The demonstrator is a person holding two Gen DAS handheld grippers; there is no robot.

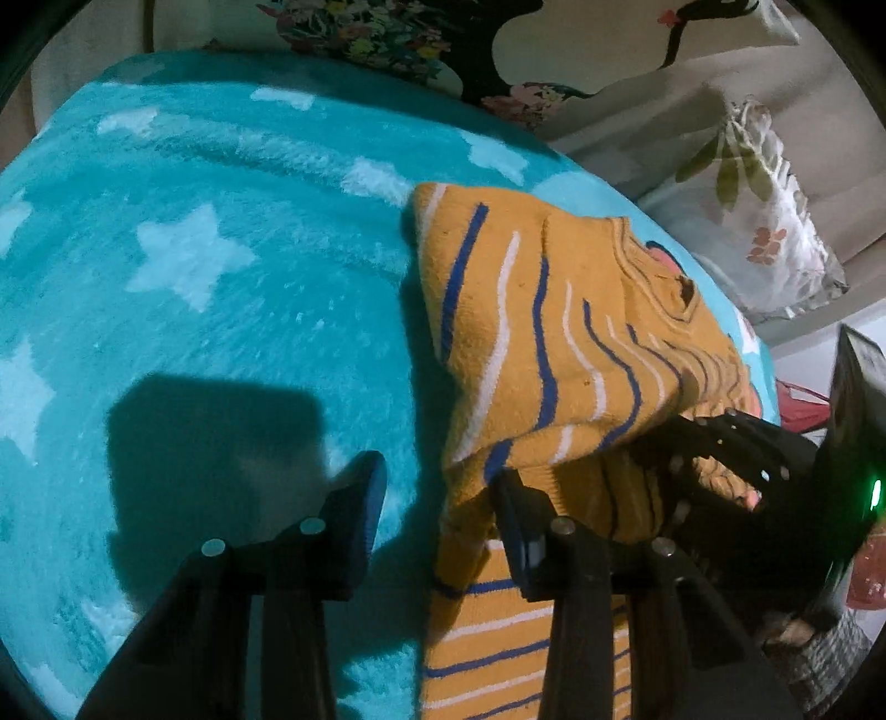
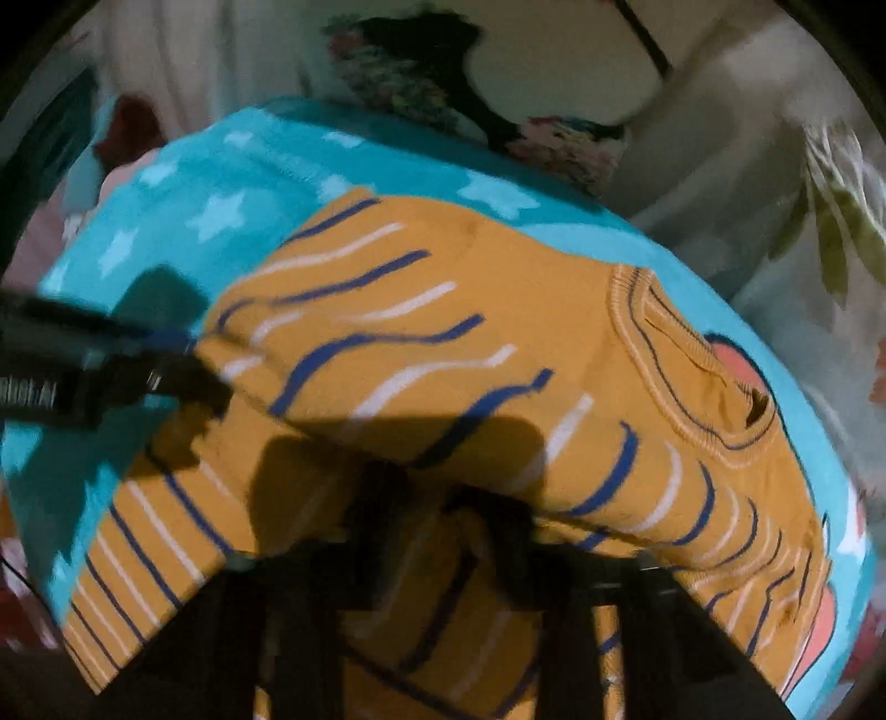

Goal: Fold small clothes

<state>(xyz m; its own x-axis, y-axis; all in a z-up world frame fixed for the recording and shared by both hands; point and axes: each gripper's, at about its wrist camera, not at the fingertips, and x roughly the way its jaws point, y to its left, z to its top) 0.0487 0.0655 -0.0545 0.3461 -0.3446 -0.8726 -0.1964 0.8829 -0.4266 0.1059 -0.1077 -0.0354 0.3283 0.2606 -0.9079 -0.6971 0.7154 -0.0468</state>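
A small mustard-yellow sweater (image 1: 559,343) with blue and white stripes lies partly folded on a teal star-patterned blanket (image 1: 210,266). My left gripper (image 1: 437,493) is open at the sweater's left edge; its right finger (image 1: 518,526) touches the folded edge, its left finger (image 1: 362,498) is over the blanket. In the right wrist view the sweater (image 2: 443,343) fills the middle, collar (image 2: 698,376) to the right. My right gripper (image 2: 443,509) is open over the sweater's near fold, in shadow. The left gripper (image 2: 183,371) also shows there at the sweater's left edge.
Floral cushions (image 1: 764,210) and a dark-patterned pillow (image 1: 398,33) lie beyond the blanket's far edge. The right gripper's black body (image 1: 775,476) sits at the sweater's right side in the left wrist view. The blanket's right edge (image 2: 853,531) drops off near reddish items.
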